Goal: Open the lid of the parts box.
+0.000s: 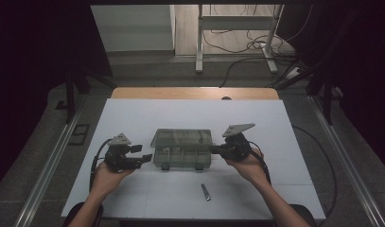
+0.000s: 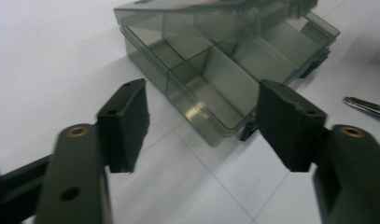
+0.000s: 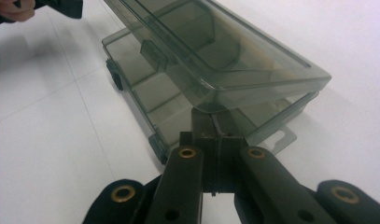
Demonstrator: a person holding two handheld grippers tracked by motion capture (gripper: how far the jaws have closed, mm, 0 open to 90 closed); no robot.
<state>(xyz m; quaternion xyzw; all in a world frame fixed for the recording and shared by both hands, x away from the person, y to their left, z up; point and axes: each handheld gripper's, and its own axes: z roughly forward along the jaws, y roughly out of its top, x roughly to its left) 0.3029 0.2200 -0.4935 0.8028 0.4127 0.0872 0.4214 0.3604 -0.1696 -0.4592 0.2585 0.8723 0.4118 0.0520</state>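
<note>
On the white tabletop [image 1: 133, 113], my left claw [image 1: 144, 155] sits just beside the left end of a smoky clear plastic compartment box [image 1: 183, 149], jaws parted with nothing between them. The box lies mid-table, its lid [image 3: 215, 46] raised ajar. My right claw [image 1: 213, 149] is closed at the box's right end, seemingly under the lid's edge. I judge I am opening the lid; next, brace the base and lift. A small metal tool [image 1: 205, 191] lies nearby.
</note>
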